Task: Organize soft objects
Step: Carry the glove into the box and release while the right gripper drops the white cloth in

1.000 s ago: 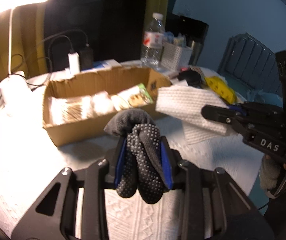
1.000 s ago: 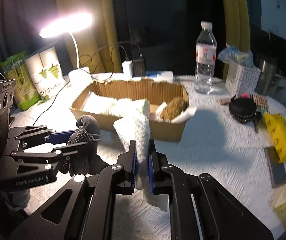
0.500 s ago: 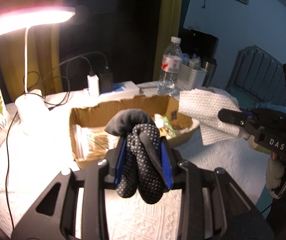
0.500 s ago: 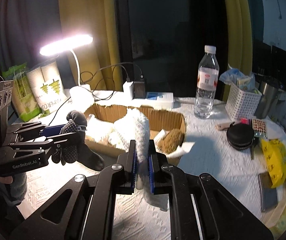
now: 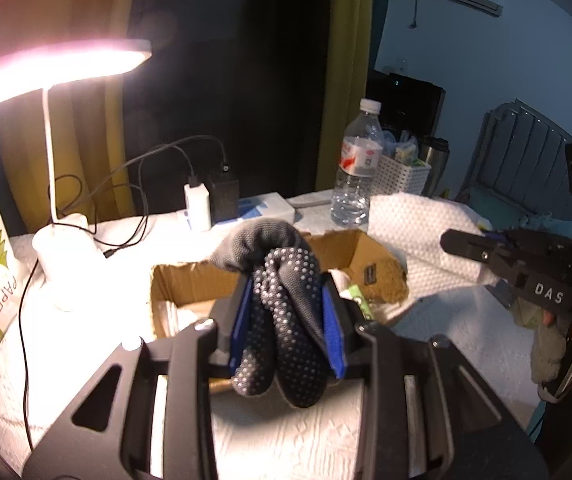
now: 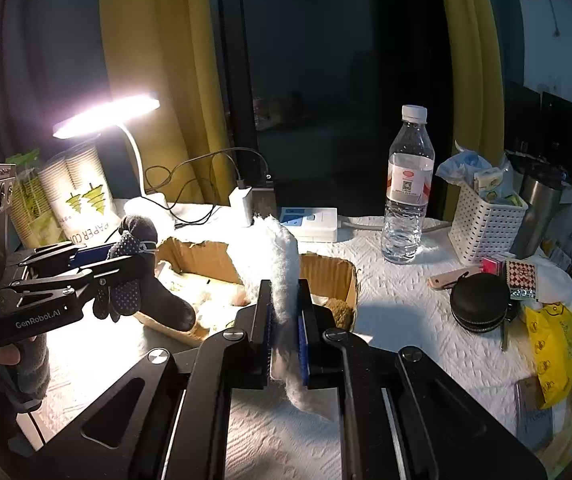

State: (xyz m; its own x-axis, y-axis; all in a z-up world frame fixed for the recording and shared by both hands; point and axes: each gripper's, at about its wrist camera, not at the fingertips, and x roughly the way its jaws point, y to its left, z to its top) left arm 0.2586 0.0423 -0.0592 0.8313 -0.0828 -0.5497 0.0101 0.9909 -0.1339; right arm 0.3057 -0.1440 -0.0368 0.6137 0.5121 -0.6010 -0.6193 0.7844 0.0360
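My left gripper [image 5: 286, 316] is shut on a dark dotted glove [image 5: 286, 304] and holds it in the air in front of the cardboard box [image 5: 189, 284]. It also shows in the right wrist view [image 6: 125, 256] with the glove [image 6: 133, 280]. My right gripper [image 6: 283, 320] is shut on a white textured cloth [image 6: 281, 264], held above the table near the box [image 6: 326, 268]. In the left wrist view the right gripper [image 5: 482, 250] holds the cloth [image 5: 410, 232] over the box's right end. The box holds pale soft items and a brown one [image 5: 386, 284].
A lit desk lamp [image 6: 105, 114], a paper cup pack [image 6: 81, 200], chargers with cables [image 6: 241, 200], a water bottle [image 6: 408, 188], a white basket [image 6: 486, 220], a black round case [image 6: 480, 302] and a yellow bag [image 6: 554, 344] stand on the white-covered table [image 6: 398, 320].
Both grippers rose with their loads; the box and table sank lower in both views. The glove and the cloth stay gripped.
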